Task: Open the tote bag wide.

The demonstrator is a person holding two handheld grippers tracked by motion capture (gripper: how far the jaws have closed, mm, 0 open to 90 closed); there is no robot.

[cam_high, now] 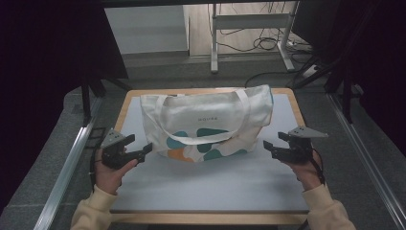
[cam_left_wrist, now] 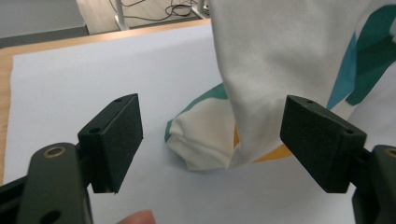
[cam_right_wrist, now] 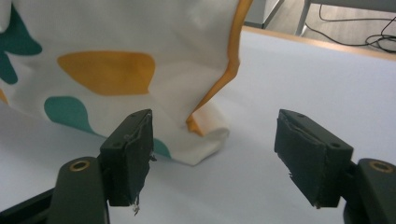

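Cream canvas formed the body of the tote bag (cam_high: 206, 122), which was printed with teal and orange blobs and stood upright across the far half of the white surface (cam_high: 210, 187). Its two long cream handles (cam_high: 201, 140) drooped over the front face in a loop. The mouth of the bag faced away from the high view, so its contents could not be determined.

The left tool (cam_high: 143, 152) sat at the bag's lower left corner, held in the person's left hand (cam_high: 107, 175). In the left gripper view its two black jaws stood wide apart, with the folded cream-and-teal corner (cam_left_wrist: 201, 144) lying on the surface between them; neither pad touched the cloth.

The right tool (cam_high: 269, 143) sat just beside the bag's lower right corner, held in the right hand (cam_high: 309, 172). In the right gripper view its jaws were likewise spread wide, and the orange-edged corner (cam_right_wrist: 205, 135) rested on the surface ahead of the left pad, apart from both pads.

Both tools were clear of the surface and gripped nothing.
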